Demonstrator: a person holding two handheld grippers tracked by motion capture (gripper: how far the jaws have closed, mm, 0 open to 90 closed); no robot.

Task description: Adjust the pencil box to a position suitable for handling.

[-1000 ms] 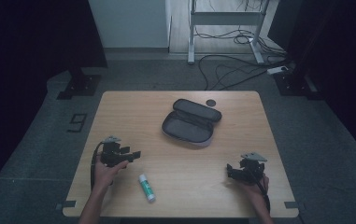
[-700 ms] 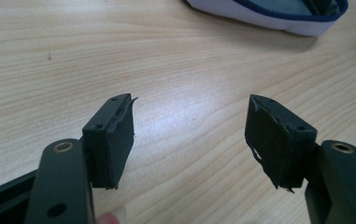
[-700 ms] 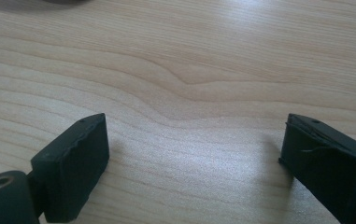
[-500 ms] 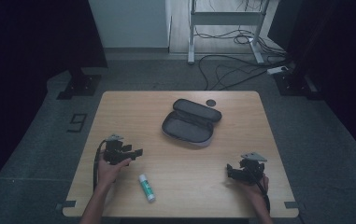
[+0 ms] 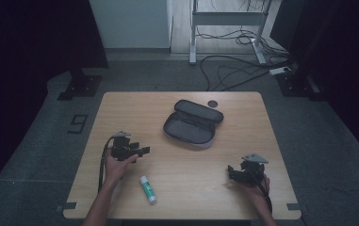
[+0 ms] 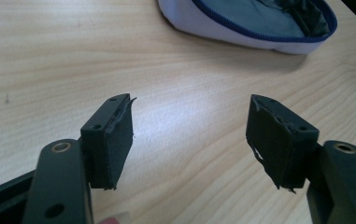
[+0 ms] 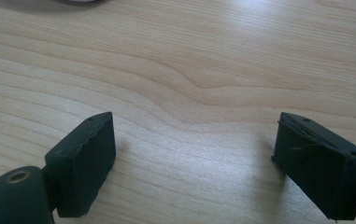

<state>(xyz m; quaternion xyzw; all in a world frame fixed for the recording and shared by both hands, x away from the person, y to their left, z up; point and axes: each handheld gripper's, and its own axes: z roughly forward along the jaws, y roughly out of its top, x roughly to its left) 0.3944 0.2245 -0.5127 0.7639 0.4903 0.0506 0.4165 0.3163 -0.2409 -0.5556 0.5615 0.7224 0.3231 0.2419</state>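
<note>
An open grey zip case lies near the middle of the wooden table, its lid folded back. A white glue stick with a green label lies near the front edge. My left gripper is held just above and left of the stick, jaws pointing right, open and empty. In the left gripper view the jaws frame bare wood, with the case farther ahead. My right gripper rests at the front right, open, with bare wood between its jaws.
A small dark round disc lies on the table behind the case. Cables and a metal stand are on the floor beyond the table. Black curtains hang at both sides.
My left gripper has shifted slightly to the right and nearer the front edge, toward the glue stick. The right gripper has stayed in place.
</note>
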